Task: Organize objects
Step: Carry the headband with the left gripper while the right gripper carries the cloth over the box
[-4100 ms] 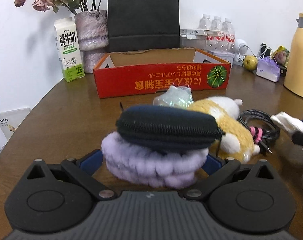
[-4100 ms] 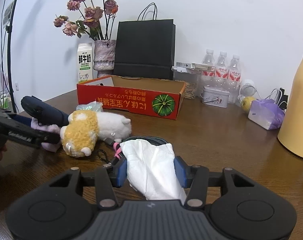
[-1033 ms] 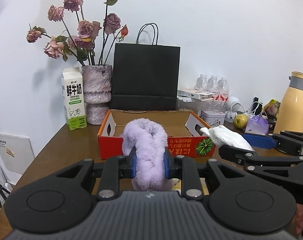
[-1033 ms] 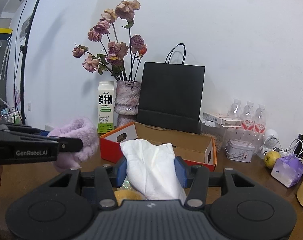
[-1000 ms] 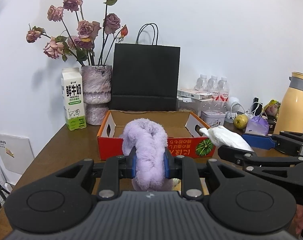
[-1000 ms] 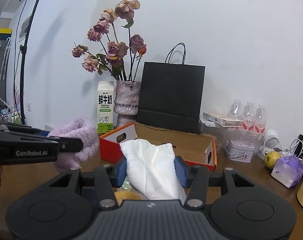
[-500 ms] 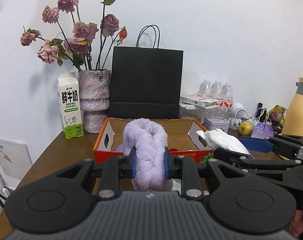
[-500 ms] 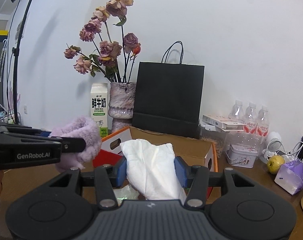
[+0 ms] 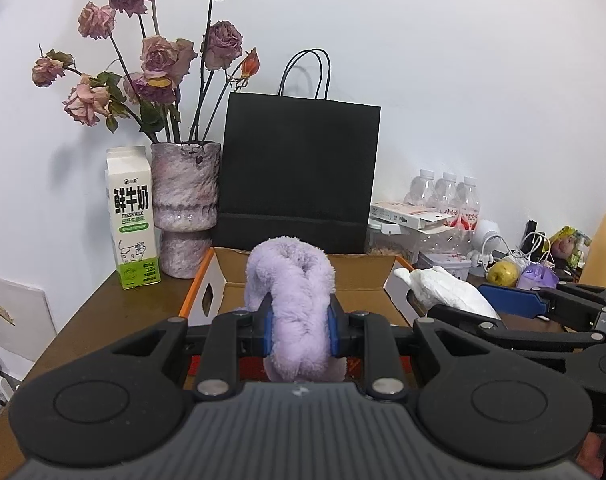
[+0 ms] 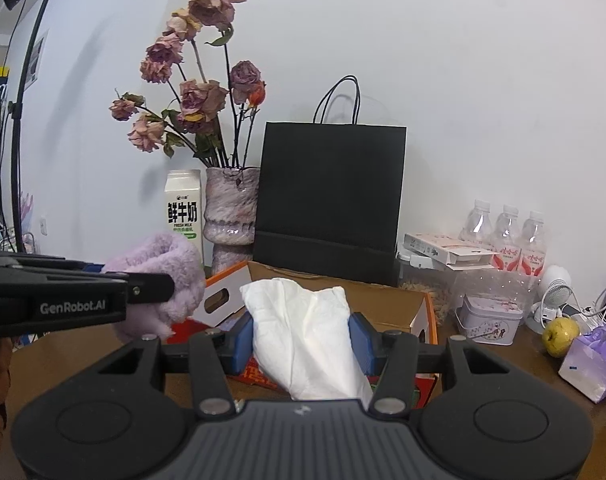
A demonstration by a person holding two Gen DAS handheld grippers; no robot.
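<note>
Left gripper point(image 9: 297, 330) is clenched on a fluffy lilac plush band point(image 9: 289, 300). The band is thick, soft and fuzzy, folded over so its looped top rises above the blue pads point(image 9: 267, 330) and its lower end hangs below them. It is held in the air over the near edge of the cardboard box point(image 9: 363, 276), not touching it.

Right gripper point(image 10: 301, 338) is clamped on a white tissue pack point(image 10: 303, 328): crinkled, soft white wrap, bunched at the top and wider below, squeezed between the blue pads point(image 10: 361, 342). It also hangs in the air in front of the box's near wall, just right of the plush band. In the left wrist view the same pack point(image 9: 443, 290) pokes out past the right gripper's fingers at the box's right end.

The box is open-topped, orange-red outside, plain brown inside, with white end flaps and hand-hole cutouts; what lies in it is hidden by the grippers. It sits on a brown wooden tabletop point(image 9: 103, 304) toward the back edge by the wall.

Behind the box stands a black paper bag point(image 9: 299, 176). At the back left corner are a milk carton point(image 9: 133, 222) and a mottled pink vase point(image 9: 185, 208) of dried roses point(image 9: 159, 56). Toward the back right are water bottles point(image 10: 505, 236), a small tin point(image 10: 489, 320), a yellow-green fruit point(image 10: 559, 330) and a purple packet point(image 10: 593, 356).
</note>
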